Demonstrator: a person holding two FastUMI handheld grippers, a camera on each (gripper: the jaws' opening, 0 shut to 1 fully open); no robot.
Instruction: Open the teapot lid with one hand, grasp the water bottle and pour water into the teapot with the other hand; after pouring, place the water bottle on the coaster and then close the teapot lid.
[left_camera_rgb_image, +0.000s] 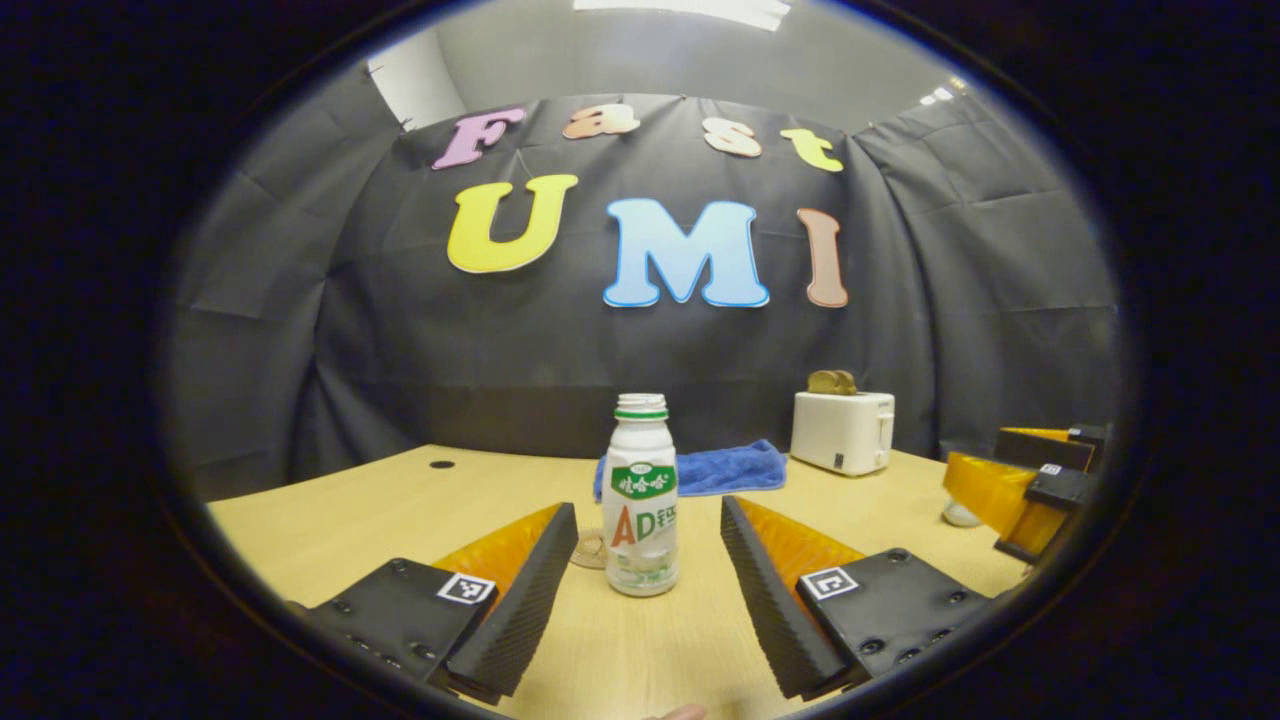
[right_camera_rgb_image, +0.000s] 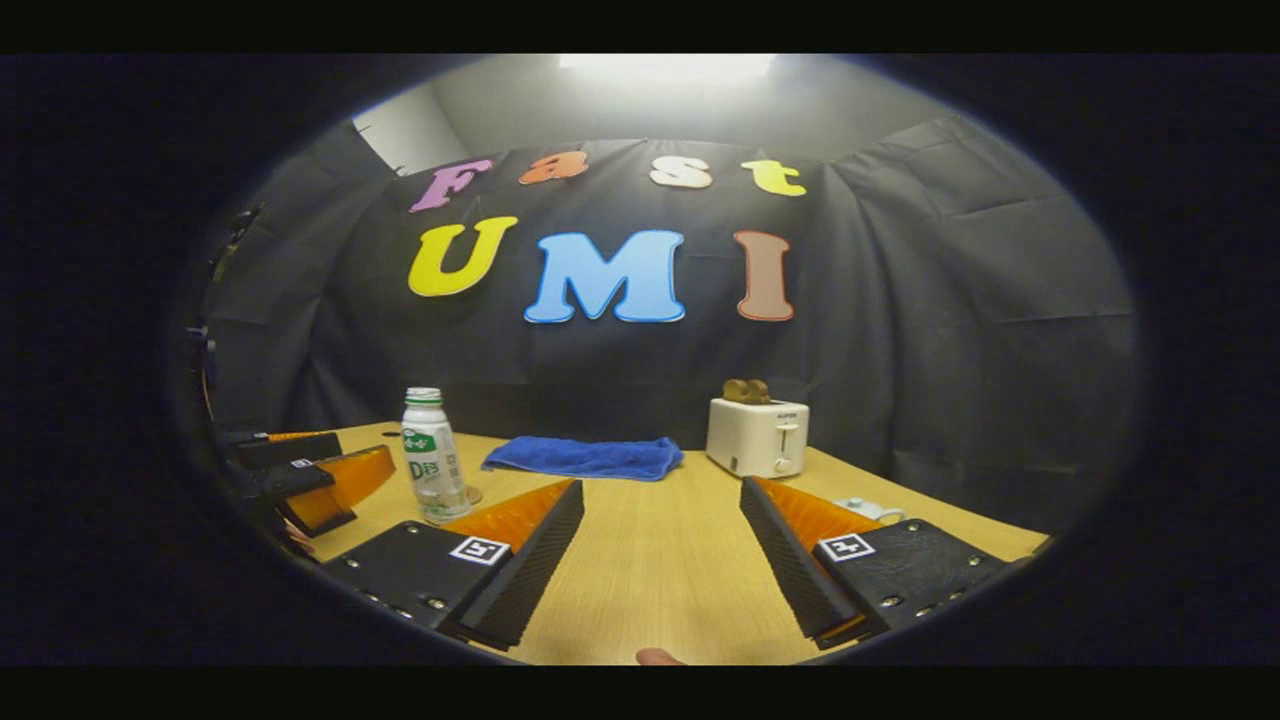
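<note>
In the left gripper view the left tongs (left_camera_rgb_image: 648, 590) stand wide apart with nothing between the pads; the one water bottle (left_camera_rgb_image: 641, 495) stands upright on the counter (left_camera_rgb_image: 350, 510) in the gap ahead of them, touching neither finger. In the right gripper view the right tongs (right_camera_rgb_image: 660, 565) are likewise spread wide and hold nothing, with bare counter between the fingers.

Counted: one bottle, white with a green band at the neck; one round coaster (left_camera_rgb_image: 590, 549) lying flat just behind and to the left of the bottle's base; one teapot; one blue towel (left_camera_rgb_image: 715, 468); one white toaster (left_camera_rgb_image: 842, 431) with something brown poking out of its top. The towel lies folded behind the bottle and the toaster stands to its right, both near the far edge.

The counter is pale wood with a small dark hole near its far left corner. Black cloth hangs behind and to both sides, with a grey ceiling and a bright light strip above.

The right gripper view has the teapot (right_camera_rgb_image: 868, 509) as a small white shape peeking over the right finger, near the toaster (right_camera_rgb_image: 757, 436), and it sees the bottle (right_camera_rgb_image: 433, 456) at far left beside the other tongs. The left gripper view has the right tongs at its right edge, with a small white rounded thing beneath them, too hidden to tell what it is.
</note>
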